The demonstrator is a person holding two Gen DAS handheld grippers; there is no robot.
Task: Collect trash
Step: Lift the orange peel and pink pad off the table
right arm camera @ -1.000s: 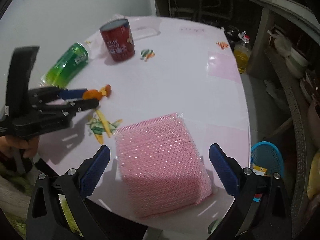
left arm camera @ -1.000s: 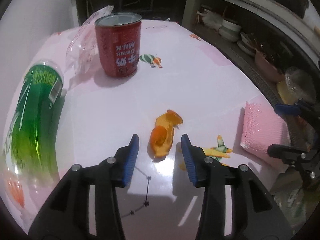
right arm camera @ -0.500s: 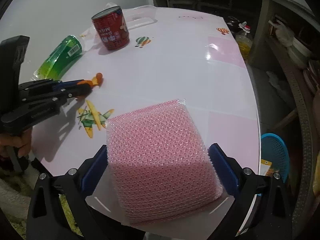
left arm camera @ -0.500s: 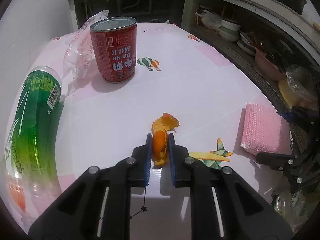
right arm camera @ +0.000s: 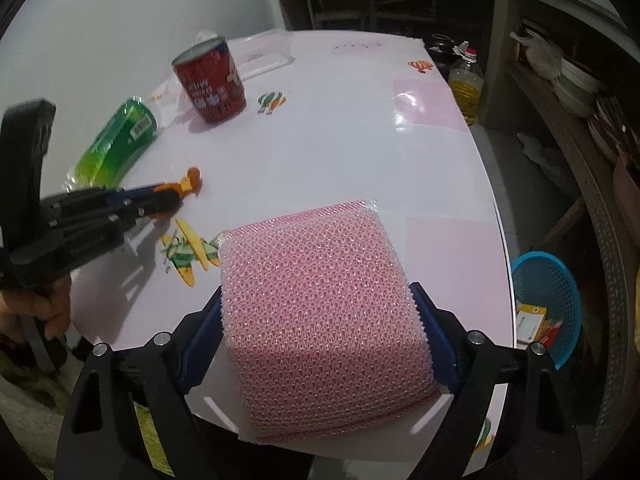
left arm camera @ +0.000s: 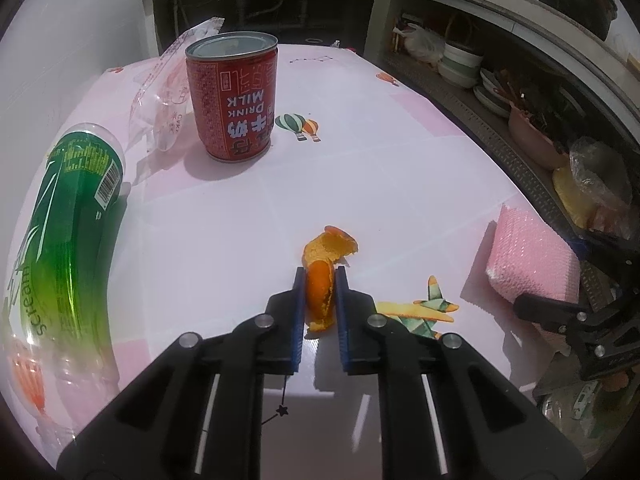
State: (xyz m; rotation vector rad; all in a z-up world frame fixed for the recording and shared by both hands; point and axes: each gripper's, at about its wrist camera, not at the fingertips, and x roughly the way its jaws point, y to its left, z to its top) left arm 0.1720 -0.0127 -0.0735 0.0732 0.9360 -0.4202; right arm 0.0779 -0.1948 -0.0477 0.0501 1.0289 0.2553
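— What have you got on the left?

— My left gripper (left arm camera: 320, 280) is clamped on the orange peel (left arm camera: 322, 280). The blue pads press it from both sides with only a narrow gap between them, and the torn end of the peel sticks out past my fingertips. The peel's lower edge sits at the pink table (left arm camera: 360, 168); I cannot tell whether it still touches.

— And the right?

— My right gripper (right arm camera: 320, 312) has its jaws spread wide and closing around the pink mesh sponge pack (right arm camera: 320, 300). Both pads (right arm camera: 434, 332) lie against its two sides, and the pack fills the whole gap. Its far end rests on the table, ahead of my fingertips.

— What else lies near?

— Beyond my left fingertips and a bit to the left stands the red milk can (left arm camera: 232, 100), upright, with a clear wrapper (left arm camera: 168, 92) just beside it. Far to the left lies the green bottle (left arm camera: 64, 232) on its side. Just right of my left fingers is a printed plane picture (left arm camera: 424, 308) on the table. To the right of my right fingers, below the table's edge, sits a blue basket (right arm camera: 544, 304) with some packaging inside.
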